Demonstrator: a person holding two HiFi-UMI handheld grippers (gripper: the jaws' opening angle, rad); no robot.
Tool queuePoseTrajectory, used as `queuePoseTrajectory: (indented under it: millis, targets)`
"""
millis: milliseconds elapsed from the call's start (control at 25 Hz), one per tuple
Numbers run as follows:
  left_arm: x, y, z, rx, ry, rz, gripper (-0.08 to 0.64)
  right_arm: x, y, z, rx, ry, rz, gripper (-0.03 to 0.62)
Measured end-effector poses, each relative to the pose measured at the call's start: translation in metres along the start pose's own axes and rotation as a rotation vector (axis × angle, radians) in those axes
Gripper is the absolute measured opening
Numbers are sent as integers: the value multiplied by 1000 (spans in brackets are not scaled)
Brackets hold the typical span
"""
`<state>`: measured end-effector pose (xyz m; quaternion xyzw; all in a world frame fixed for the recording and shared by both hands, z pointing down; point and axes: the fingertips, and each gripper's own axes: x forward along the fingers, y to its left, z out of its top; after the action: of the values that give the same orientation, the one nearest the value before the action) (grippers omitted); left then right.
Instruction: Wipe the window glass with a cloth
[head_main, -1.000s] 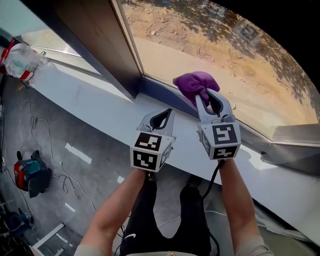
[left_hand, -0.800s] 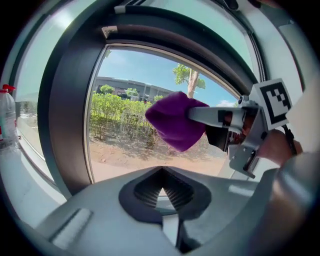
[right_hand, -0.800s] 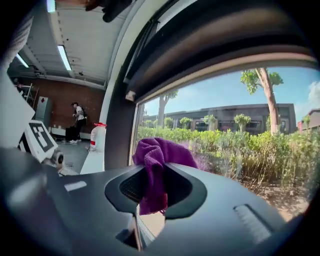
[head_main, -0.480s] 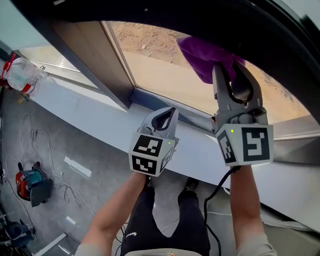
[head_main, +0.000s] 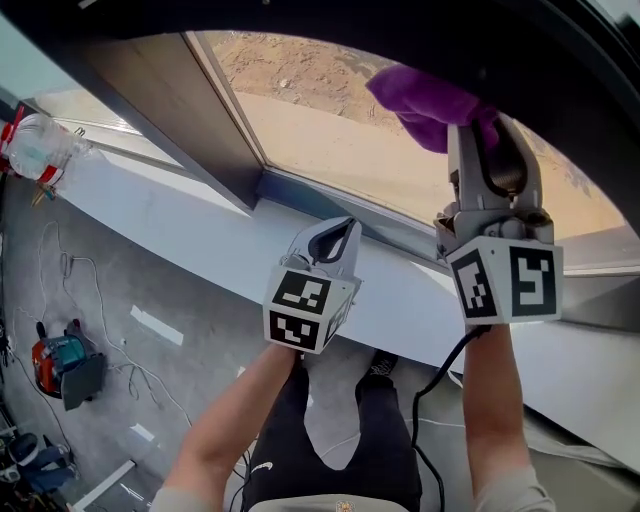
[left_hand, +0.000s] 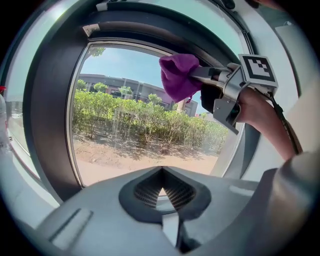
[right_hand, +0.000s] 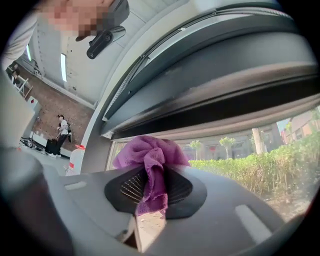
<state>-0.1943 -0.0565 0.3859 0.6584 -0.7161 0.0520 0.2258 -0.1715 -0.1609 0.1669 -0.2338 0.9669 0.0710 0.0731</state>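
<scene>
**Cloth raised to the top of the pane, held only by a thin fold**

Window glass (head_main: 330, 130) takes up most of the scene. The purple cloth (head_main: 425, 100) is up at its top right corner, close under the dark upper frame (right_hand: 210, 75). Whether the cloth actually presses on the glass can't be told from here. In that corner a wide stroke would probably drag the wad onto the frame, leaving the top edge of the glass unwiped.

The white sill (head_main: 180, 215) lies far below, so a dropped cloth would fall well out of reach.

The right tongs (head_main: 478, 125) are clenched on a narrow gathered strip of the cloth, with most of it bunched loose beyond the tips. Friction from a hard push could pull that strip free, or let the hard tips touch the glass.

The left tongs (head_main: 340, 232) are closed on nothing, low over the sill, and too far off to catch a slip.
</scene>
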Motion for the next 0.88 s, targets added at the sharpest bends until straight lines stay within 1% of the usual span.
queuePoseTrajectory:
  millis: [200,440,760,880]
  targets:
    - [8,8,-13,-8,31,12,0,-3,5,-50,-12,80,18,100]
    - [14,19,-39,-23,73,17,0,-12,15,-134,10,212,34,101]
    - [31,32,-87,-16,142,35,0,-37,32,-284,51,449,59,100]
    - [37,41,-103,-36,145,47,0,-46,37,-340,89,535,61,100]
